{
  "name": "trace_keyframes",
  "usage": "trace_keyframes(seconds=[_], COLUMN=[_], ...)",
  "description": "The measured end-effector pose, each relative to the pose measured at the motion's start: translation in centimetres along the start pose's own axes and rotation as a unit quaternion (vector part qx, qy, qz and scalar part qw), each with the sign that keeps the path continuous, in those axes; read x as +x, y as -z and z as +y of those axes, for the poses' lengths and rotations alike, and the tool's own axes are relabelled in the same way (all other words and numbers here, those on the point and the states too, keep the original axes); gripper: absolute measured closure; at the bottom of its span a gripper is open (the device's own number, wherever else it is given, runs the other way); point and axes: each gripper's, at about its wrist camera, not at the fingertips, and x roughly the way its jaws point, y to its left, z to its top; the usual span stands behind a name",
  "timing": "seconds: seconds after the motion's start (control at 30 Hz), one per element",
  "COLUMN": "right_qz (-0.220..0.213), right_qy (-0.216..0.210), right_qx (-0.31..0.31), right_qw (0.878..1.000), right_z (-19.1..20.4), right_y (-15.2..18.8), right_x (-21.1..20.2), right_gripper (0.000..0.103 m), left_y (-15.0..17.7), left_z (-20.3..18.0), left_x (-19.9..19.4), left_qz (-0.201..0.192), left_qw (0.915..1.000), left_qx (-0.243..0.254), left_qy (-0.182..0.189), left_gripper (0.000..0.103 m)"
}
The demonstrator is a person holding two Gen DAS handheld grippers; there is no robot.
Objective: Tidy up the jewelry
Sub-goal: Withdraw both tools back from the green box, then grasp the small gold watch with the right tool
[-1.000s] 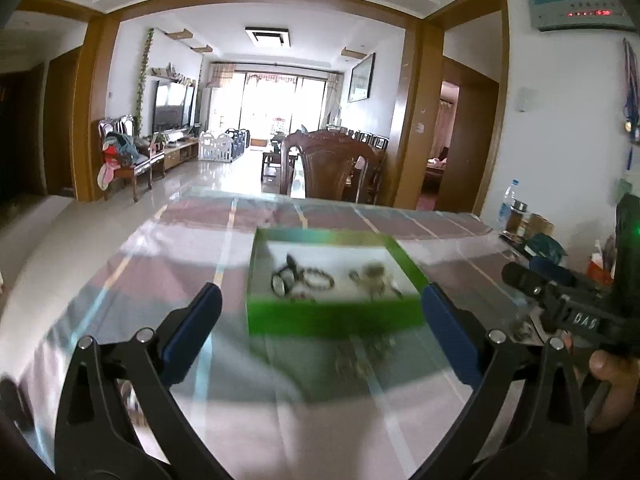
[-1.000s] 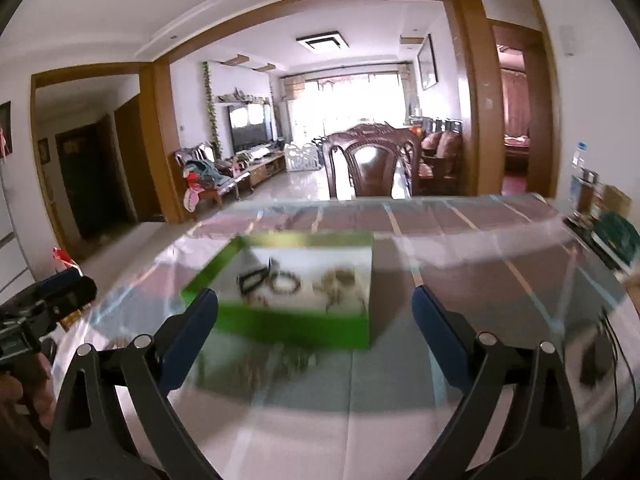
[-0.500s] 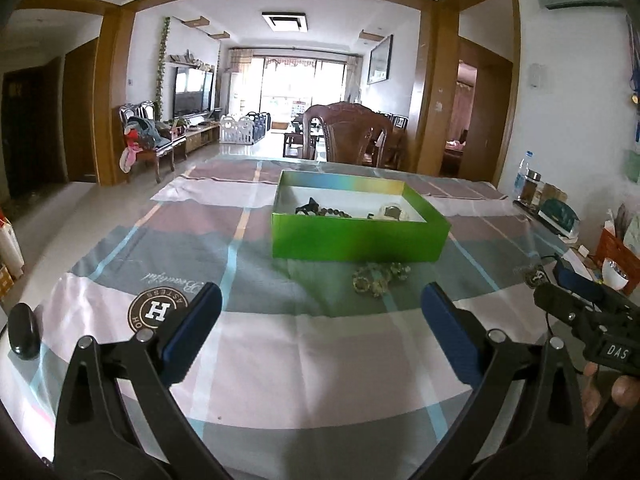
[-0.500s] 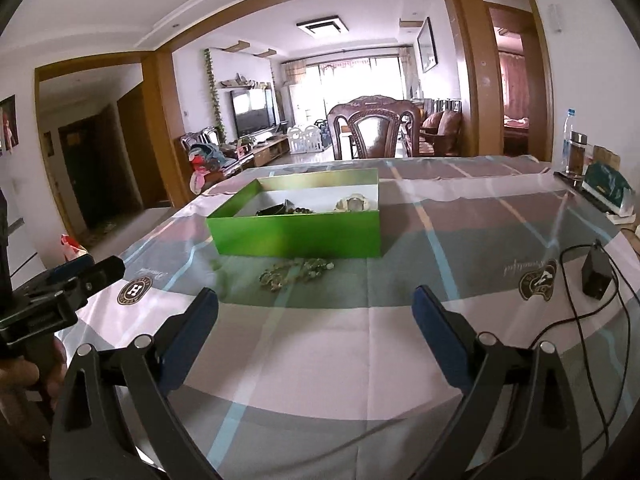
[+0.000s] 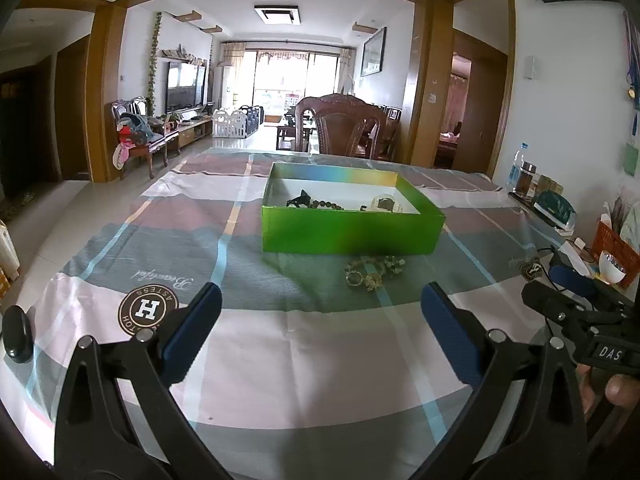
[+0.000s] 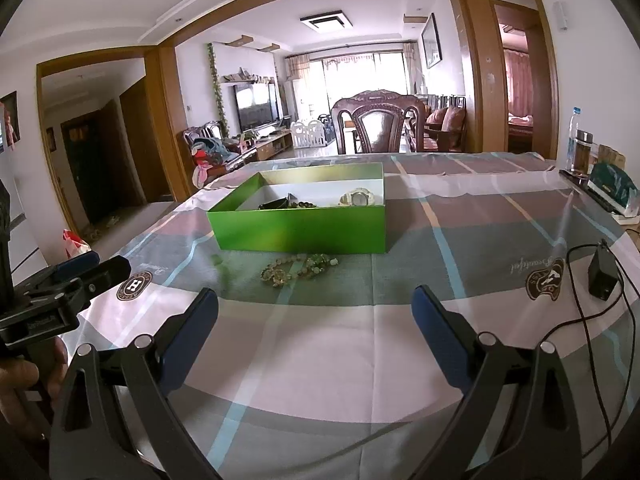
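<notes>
**Grippers back off, beads still outside the box**

Both grippers have pulled back and dropped low since a second ago, so the green box (image 5: 352, 232) now sits farther off across the tablecloth (image 5: 280, 344). The left gripper (image 5: 320, 324) and right gripper (image 6: 314, 320) each hang wide apart, holding nothing. A tangle of beaded bracelets (image 6: 298, 268) lies on the cloth just in front of the box; a watch (image 6: 358, 198) and dark pieces are already inside. Judging by this, the next pickup is being lined up: one claw must reach forward, close on the beads and lift them over the wall. The cloth reads "H" in a round crest (image 5: 148, 306); the right gripper's body shows "DAS".
</notes>
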Motion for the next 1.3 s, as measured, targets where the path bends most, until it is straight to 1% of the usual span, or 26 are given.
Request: trace_keyframes(seconds=[0.17, 0.3, 0.47, 0.53, 0.67, 0.77, 0.83, 0.87, 0.9, 1.0, 1.23, 1.3], right_qz=[0.007, 0.021, 0.035, 0.049, 0.092, 0.121, 0.141, 0.152, 0.158, 0.175, 0.202, 0.207], right_qy=[0.0, -0.003, -0.004, -0.004, -0.002, 0.002, 0.007, 0.007, 0.007, 0.008, -0.006, -0.007], right_qx=[-0.003, -0.011, -0.035, -0.05, -0.087, -0.101, -0.106, -0.108, -0.108, -0.113, -0.121, -0.122], right_qw=[1.0, 1.0, 0.999, 0.998, 0.992, 0.988, 0.984, 0.983, 0.981, 0.978, 0.972, 0.971], right_z=[0.1, 0.4, 1.4, 2.0, 3.6, 4.4, 4.5, 4.6, 4.6, 4.8, 5.7, 5.8], right_y=[0.2, 0.0, -1.3, -1.8, -2.5, -2.7, -2.9, -2.8, -2.7, -2.5, -1.5, -1.4], right_x=[0.6, 1.7, 4.1, 5.7, 9.7, 12.4, 14.2, 15.0, 15.5, 17.1, 18.9, 19.4], right_gripper=[0.008, 0.009, 0.012, 0.016, 0.031, 0.04, 0.043, 0.049, 0.053, 0.059, 0.066, 0.073], left_y=[-0.1, 0.0, 0.0, 0.0, 0.0, 0.2, 0.3, 0.3, 0.3, 0.3, 0.5, 0.5], left_z=[0.0, 0.3, 0.6, 0.7, 1.4, 2.2, 2.8, 3.2, 3.5, 4.3, 5.1, 5.2], left_x=[0.4, 0.7, 0.7, 0.7, 1.1, 1.5, 1.8, 1.8, 1.9, 2.4, 3.1, 3.3], left_qz=[0.005, 0.008, 0.008, 0.008, 0.008, 0.013, 0.015, 0.015, 0.016, 0.021, 0.031, 0.034], left_qw=[1.0, 1.0, 0.9999, 0.9999, 0.9999, 0.9997, 0.9996, 0.9995, 0.9994, 0.9991, 0.9988, 0.9987], left_qx=[0.001, -0.002, -0.004, -0.006, -0.011, -0.019, -0.023, -0.026, -0.029, -0.036, -0.039, -0.037], left_qy=[0.001, 0.003, 0.006, 0.005, 0.001, 0.001, -0.001, -0.002, -0.002, -0.005, 0.0, -0.001], left_gripper=[0.004, 0.004, 0.004, 0.004, 0.004, 0.004, 0.004, 0.004, 0.004, 0.004, 0.004, 0.004])
